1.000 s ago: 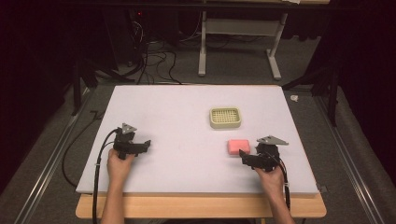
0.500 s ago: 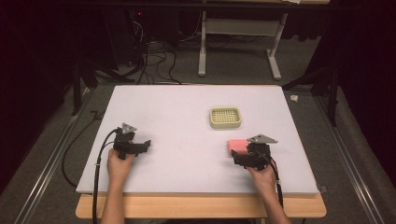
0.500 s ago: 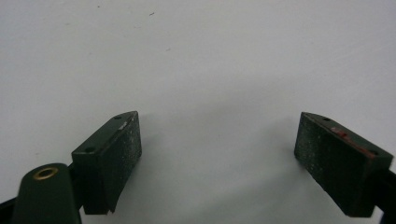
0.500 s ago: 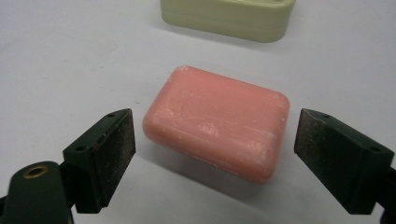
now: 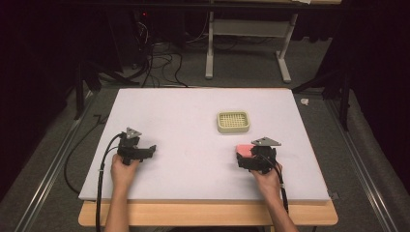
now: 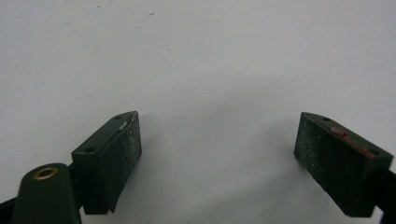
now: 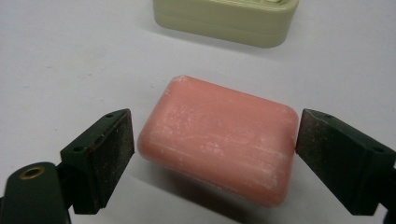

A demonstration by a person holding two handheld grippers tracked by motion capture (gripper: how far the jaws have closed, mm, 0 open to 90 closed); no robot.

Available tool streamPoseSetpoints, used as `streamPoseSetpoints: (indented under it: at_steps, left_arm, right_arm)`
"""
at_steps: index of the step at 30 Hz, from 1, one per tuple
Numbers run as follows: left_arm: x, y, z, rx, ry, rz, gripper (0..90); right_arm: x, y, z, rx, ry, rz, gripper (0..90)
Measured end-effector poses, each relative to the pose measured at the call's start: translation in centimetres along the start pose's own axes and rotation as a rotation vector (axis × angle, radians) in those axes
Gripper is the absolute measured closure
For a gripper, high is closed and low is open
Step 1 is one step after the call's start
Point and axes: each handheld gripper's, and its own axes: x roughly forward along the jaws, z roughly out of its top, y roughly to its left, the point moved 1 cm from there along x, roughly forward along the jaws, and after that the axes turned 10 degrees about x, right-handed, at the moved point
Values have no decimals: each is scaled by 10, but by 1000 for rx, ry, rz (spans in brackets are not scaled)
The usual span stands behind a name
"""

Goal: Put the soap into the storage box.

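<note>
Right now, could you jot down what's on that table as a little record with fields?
surface: white table
pink item: a soap bar lying flat, on the person's right side
tray: pale green soap dish with a grid top, beyond the bar and apart from it
right gripper: jaws open on either side of the bar, not yet closed on it
left gripper: jaws open over bare table, nothing between them

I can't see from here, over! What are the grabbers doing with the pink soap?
Right gripper open, jaws either side of pink soap, not clamped. Left gripper open, over bare table. Soap dish beyond soap, path clear.
</note>
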Motion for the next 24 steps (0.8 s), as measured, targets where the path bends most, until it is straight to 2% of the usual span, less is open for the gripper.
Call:
streamPoseSetpoints:
  at_steps: [24]
  left_arm:
    - [0,0,0,0,0,0,153]
  right_arm:
    - [16,5,8,6,16,-41,112]
